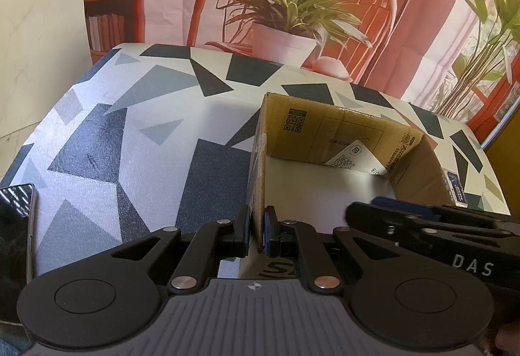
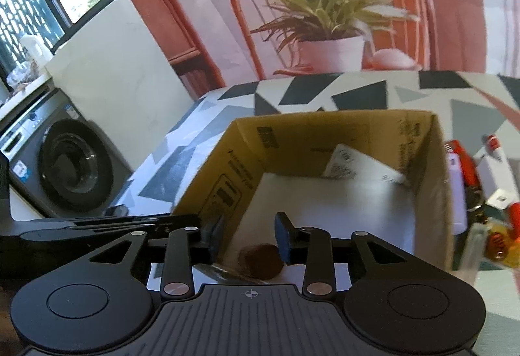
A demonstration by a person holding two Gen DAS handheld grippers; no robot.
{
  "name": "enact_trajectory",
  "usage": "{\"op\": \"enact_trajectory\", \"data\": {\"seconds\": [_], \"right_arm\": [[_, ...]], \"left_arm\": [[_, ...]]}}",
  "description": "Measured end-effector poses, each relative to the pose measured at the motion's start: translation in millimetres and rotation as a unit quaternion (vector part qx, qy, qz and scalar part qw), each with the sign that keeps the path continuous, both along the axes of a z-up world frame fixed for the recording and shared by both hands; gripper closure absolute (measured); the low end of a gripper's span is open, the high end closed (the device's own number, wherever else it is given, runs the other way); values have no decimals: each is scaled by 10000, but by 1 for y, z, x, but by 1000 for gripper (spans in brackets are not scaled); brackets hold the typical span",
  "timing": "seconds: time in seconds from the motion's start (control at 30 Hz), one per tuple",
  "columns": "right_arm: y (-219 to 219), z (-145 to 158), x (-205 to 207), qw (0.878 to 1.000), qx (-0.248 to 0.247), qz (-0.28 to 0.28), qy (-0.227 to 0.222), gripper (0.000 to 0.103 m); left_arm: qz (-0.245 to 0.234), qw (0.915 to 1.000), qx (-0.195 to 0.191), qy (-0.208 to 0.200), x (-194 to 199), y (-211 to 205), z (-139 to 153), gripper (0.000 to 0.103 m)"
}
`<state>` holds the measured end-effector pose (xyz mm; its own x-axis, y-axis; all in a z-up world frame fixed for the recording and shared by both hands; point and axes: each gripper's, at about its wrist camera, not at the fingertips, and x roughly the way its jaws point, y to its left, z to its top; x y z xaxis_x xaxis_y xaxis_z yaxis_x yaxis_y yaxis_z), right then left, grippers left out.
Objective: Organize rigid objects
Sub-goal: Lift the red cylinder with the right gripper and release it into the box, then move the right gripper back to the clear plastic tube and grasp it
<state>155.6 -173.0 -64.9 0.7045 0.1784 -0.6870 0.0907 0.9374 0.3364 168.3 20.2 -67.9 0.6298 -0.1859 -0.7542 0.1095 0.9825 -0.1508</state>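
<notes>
Left tongs (image 1: 257, 227) clamped tight on near wall of open brown cardboard box (image 1: 341, 128) on patterned desk (image 1: 130, 128). Right tongs (image 2: 248, 234) part open, empty; dark round object (image 2: 261, 261), blurred, on box floor beneath.

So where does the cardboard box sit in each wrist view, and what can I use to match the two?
Left wrist view: the cardboard box fills the centre-right, and the left gripper is shut on its near-left wall.
Right wrist view: the cardboard box fills the centre, and the right gripper reaches in over the near edge.
Shared landmark: the white QR label leaning in the far right corner inside the box.
</notes>
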Motion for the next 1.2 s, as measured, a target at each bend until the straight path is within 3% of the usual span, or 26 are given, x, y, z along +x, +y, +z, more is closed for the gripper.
{"op": "enact_trajectory", "data": {"seconds": [0.17, 0.5, 0.6, 0.8, 0.97, 1.2], "right_arm": [[-3, 11, -11, 9975, -674, -234, -9, 52], [-20, 32, -34, 9826, -1679, -766, -223, 38], [-28, 34, -42, 9767, -1899, -974, -234, 28], [-46, 33, -59, 9699, -2031, -1326, -196, 14], [-68, 30, -80, 9647, -2008, -1676, -303, 10], [-106, -2, -109, 9573, -1866, -2208, -29, 15]], "left_arm": [[-6, 10000, 13, 22, 0, 0, 0, 93], [-10, 10000, 66, 13, 0, 0, 0, 93], [-15, 10000, 84, 5, 0, -1, 0, 93], [-29, 9999, 120, -11, -1, -1, 0, 93], [-36, 9999, 157, -33, -1, -2, 0, 93], [-32, 9998, 171, -40, -1, -2, 0, 93]]}}
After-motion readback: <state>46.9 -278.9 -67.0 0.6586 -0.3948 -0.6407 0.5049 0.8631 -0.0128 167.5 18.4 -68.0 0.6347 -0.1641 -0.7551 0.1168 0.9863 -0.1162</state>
